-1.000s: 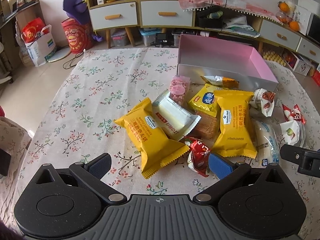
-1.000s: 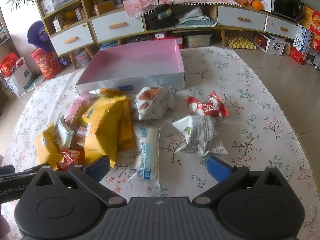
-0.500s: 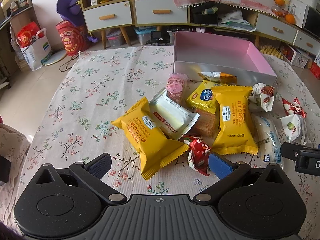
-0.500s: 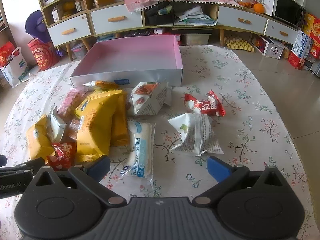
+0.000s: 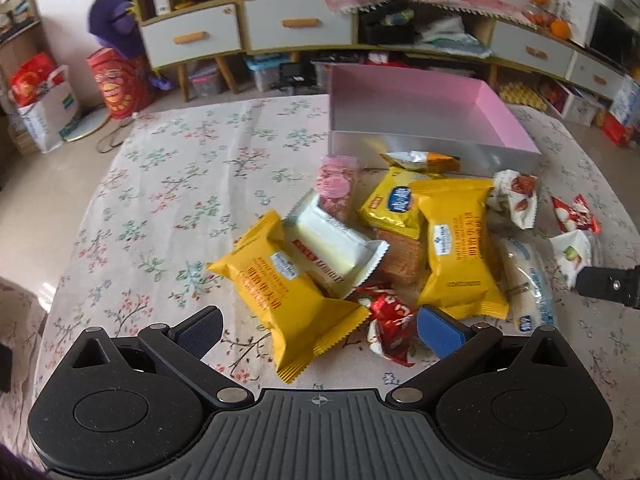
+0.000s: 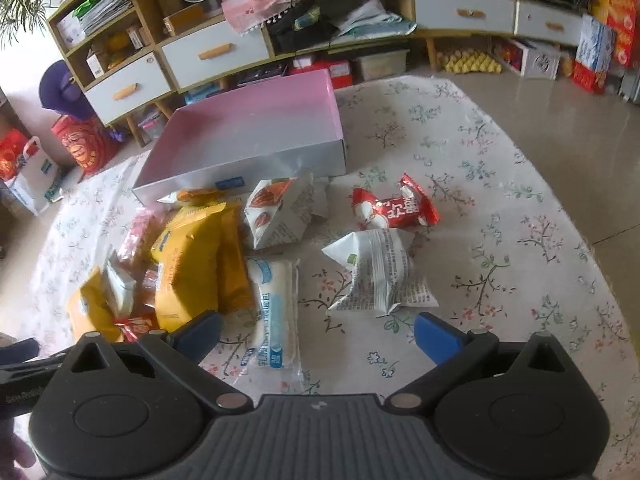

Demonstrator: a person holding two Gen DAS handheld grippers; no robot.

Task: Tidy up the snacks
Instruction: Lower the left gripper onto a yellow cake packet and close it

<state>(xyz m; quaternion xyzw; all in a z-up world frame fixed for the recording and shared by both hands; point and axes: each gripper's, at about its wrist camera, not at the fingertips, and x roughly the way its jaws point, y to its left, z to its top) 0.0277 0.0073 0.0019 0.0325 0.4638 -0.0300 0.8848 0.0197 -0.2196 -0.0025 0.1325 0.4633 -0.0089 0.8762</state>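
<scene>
Left wrist view puts the left claw [image 5: 318, 326] nearest, its blue-padded fingers spread wide and holding nothing, low over the surface [image 5: 168, 184] with its floral cloth; between the fingers lies a puffy yellow rectangular snack packet [image 5: 288, 292], and a small crinkled red wrapper [image 5: 390, 330] sits just beside the right-hand finger; past these a flat white packet with a red stripe [image 5: 336, 246] leans across the yellow one, with a brown wafer pack [image 5: 400, 256] and a second upright yellow packet [image 5: 460, 248] next to it; farther on lie a pink clear-wrapped pack [image 5: 338, 186] and a yellow packet with a blue round logo [image 5: 394, 208]; beyond the heap stands the shallow rectangular box with pink inside and silver walls [image 5: 436, 146], with no snack inside.

Right wrist view shows the right claw [image 6: 318, 336] likewise gaping and holding nothing; a long white packet with pale blue print [image 6: 274, 312] lies between its fingers toward the left one, a white pillow bag covered in small print [image 6: 380, 276] sits ahead to the right; behind come a white bag with red-brown pictures [image 6: 282, 214] and a red and white wrapper [image 6: 394, 208], apart from each other; the same box [image 6: 256, 168] stands behind them, and low wooden cabinets with white drawers [image 6: 216, 50] line the far wall.
</scene>
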